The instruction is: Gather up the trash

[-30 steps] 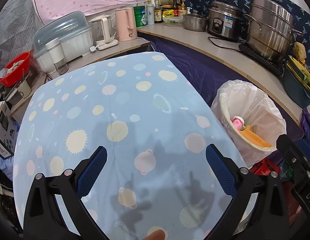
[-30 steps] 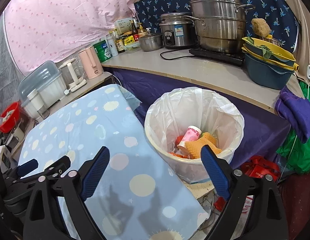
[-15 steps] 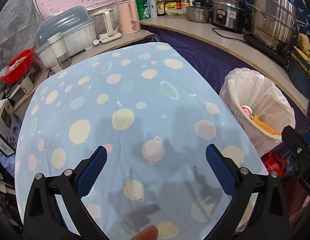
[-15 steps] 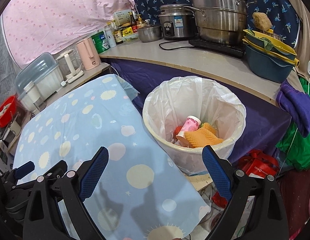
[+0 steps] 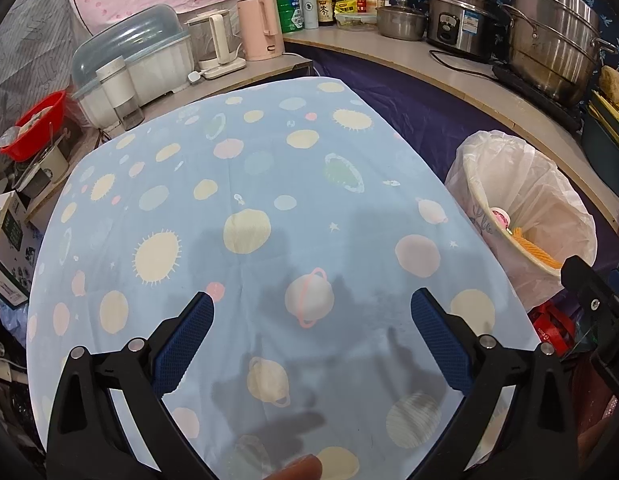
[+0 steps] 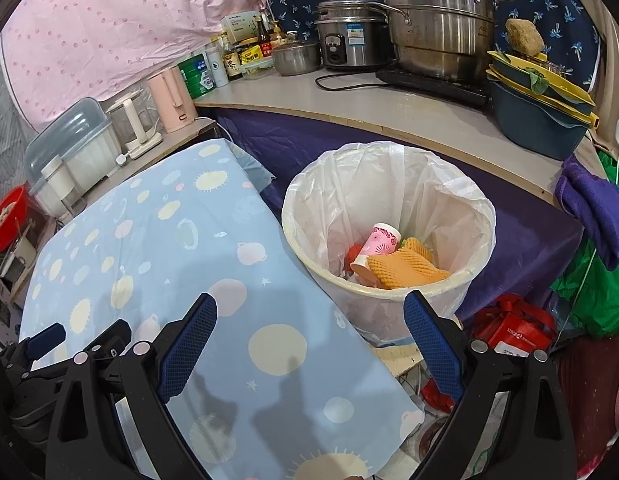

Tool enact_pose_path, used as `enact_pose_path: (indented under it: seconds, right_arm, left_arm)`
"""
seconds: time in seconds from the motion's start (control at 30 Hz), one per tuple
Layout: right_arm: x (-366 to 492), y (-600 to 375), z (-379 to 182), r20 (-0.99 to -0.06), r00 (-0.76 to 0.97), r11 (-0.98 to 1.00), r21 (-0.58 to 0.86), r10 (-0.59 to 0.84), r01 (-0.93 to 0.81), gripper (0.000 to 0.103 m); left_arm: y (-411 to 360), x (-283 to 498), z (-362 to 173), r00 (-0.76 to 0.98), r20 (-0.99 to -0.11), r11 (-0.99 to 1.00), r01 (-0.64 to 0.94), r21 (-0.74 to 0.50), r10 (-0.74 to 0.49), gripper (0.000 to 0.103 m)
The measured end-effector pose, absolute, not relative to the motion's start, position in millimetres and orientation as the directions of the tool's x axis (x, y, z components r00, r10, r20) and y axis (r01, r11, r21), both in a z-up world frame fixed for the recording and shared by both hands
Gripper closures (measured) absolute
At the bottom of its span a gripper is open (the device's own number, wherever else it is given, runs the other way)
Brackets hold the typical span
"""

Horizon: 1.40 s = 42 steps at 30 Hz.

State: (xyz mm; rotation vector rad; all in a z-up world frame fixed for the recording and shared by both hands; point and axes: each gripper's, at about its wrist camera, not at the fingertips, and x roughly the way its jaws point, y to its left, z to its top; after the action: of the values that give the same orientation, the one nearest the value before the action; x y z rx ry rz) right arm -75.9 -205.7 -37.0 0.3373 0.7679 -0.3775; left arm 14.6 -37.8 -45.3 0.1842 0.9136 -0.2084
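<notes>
A white-lined trash bin stands right of the table with the blue planet-print cloth. Inside lie a pink paper cup, orange foam netting and something red. The bin also shows in the left wrist view. My left gripper is open and empty above the near part of the cloth. My right gripper is open and empty, above the table's right edge and the bin's near rim. No loose trash shows on the cloth.
A counter behind the bin holds steel pots, a rice cooker, bottles and stacked basins. A pink kettle and lidded rack stand beyond the table. Red packaging lies on the floor.
Both grippers have drawn back and up a little, so more of the cloth and bin show. The jaws have stayed open and empty.
</notes>
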Motion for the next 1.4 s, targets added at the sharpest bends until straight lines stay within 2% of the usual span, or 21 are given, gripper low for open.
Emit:
enact_pose_path:
  seconds: [0.37,0.83,1.4]
  right_arm:
    - [-77,-212,-37,-0.725,0.653,0.871,0.157,-0.219,0.466,0.012]
    - [-105,-246,-26,-0.732,0.611,0.818,0.131,-0.302,0.560,0.012]
    - [-115,-267,-4,-0.762,0.556,0.791,0.097,-0.331,0.605,0.012]
  left_arm:
    - [-47,11,-41,0.594,-0.796,0.958,0.278,0.066,-0.118,0.008]
    - [-93,5,-26,0.590,-0.790,0.927,0.366,0.076,-0.168,0.008]
    - [-130,1,-5,0.516,-0.838,0.901,0.428,0.073,-0.177,0.008]
